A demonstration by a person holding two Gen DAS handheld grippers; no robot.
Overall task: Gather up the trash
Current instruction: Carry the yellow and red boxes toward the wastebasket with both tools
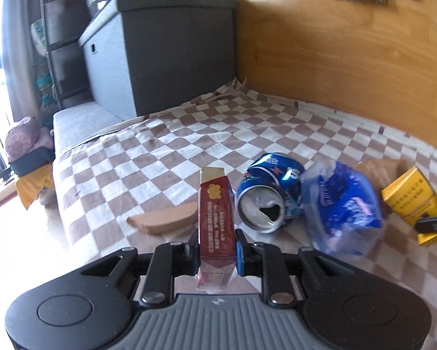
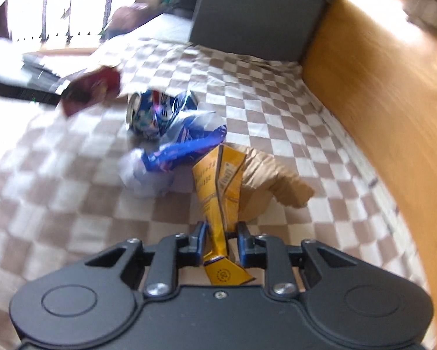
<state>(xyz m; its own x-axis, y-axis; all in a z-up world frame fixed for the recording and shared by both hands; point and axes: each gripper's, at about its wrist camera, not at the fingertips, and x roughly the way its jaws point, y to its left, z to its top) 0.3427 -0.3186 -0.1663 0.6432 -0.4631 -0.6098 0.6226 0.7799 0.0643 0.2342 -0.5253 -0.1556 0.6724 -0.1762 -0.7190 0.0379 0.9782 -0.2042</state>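
On a checkered blanket (image 1: 148, 157), a crushed can (image 1: 269, 195) and plastic wrapper (image 1: 342, 207) await collection as the left gripper (image 1: 217, 252) pinches a red pack (image 1: 217, 218) and the right gripper (image 2: 222, 242) a yellow pack (image 2: 218, 201); both likely need binning next.

A red carton (image 1: 217, 218), blue crushed can (image 1: 269, 192) and yellow box (image 2: 219, 186) are seen on a brown-and-white checkered bedspread (image 1: 160, 151).
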